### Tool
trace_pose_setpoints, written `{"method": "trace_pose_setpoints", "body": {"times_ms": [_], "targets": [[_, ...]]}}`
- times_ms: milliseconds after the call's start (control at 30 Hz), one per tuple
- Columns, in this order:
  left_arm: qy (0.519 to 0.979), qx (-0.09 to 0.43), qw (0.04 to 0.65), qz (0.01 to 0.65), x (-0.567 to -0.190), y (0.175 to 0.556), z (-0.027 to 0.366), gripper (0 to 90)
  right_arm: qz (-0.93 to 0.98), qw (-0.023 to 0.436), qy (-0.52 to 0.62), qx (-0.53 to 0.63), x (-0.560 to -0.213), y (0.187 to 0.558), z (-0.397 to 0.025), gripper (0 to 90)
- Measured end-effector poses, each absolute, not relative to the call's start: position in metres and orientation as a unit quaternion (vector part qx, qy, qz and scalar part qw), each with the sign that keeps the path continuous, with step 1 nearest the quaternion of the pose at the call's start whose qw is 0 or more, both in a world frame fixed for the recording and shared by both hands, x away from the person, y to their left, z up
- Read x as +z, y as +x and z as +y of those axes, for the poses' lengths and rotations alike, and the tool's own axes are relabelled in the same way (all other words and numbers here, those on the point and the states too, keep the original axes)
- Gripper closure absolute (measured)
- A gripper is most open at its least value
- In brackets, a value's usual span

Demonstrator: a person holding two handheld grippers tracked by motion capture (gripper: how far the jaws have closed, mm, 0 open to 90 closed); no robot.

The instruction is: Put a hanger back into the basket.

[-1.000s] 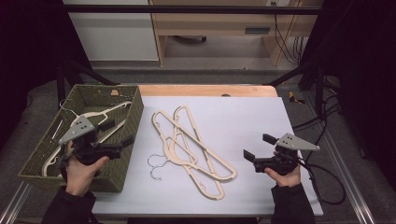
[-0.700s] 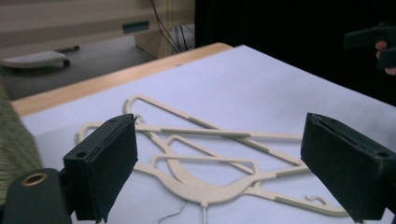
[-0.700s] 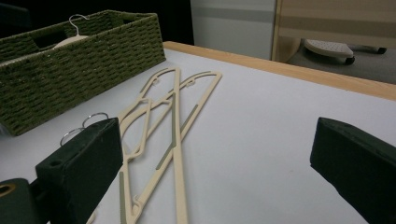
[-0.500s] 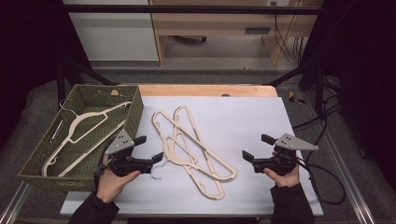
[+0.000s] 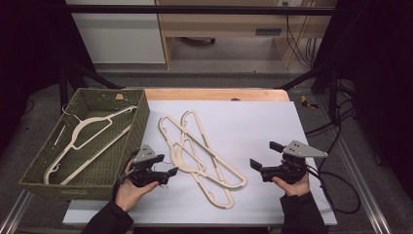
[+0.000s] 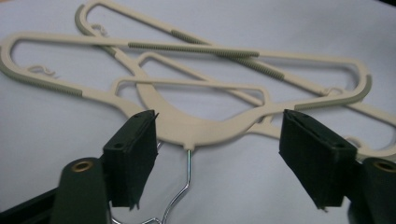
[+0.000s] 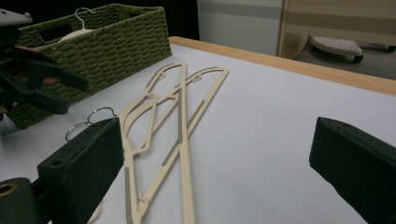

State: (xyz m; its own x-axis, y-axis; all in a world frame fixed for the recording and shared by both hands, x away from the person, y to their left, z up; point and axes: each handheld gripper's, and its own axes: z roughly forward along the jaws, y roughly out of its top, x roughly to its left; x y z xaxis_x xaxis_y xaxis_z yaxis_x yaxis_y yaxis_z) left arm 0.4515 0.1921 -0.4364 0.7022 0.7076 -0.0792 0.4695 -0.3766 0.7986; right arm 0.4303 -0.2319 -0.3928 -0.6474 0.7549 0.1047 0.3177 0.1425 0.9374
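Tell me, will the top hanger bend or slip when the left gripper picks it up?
The top hanger looks like thin plastic, so probably stiff and light. Its neck seems smooth, so it might slip or swing between the open left gripper jaws. It overlaps the other hangers, so it may drag them.

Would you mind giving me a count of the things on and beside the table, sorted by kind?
Cream hangers on the white table: 2
Cream hangers in the basket: 1
Green woven baskets: 1
Handheld grippers: 2, the left gripper and the right gripper, both open
Total: 6
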Motion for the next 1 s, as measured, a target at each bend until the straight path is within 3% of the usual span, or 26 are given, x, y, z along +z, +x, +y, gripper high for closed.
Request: {"method": "trace_pose_setpoints", "body": {"times_ms": [400, 1000], "targets": [[0.839, 0.136, 0.362, 0.384, -0.467, 0.464, 0.185, 44.6, 0.732, 0.199, 0.365, 0.540, -0.394, 0.431, -0.229, 3.6], [0.848, 0.161, 0.326, 0.385, -0.473, 0.466, 0.177, 83.6, 0.739, 0.193, 0.363, 0.534, -0.398, 0.432, -0.223, 3.7]]}}
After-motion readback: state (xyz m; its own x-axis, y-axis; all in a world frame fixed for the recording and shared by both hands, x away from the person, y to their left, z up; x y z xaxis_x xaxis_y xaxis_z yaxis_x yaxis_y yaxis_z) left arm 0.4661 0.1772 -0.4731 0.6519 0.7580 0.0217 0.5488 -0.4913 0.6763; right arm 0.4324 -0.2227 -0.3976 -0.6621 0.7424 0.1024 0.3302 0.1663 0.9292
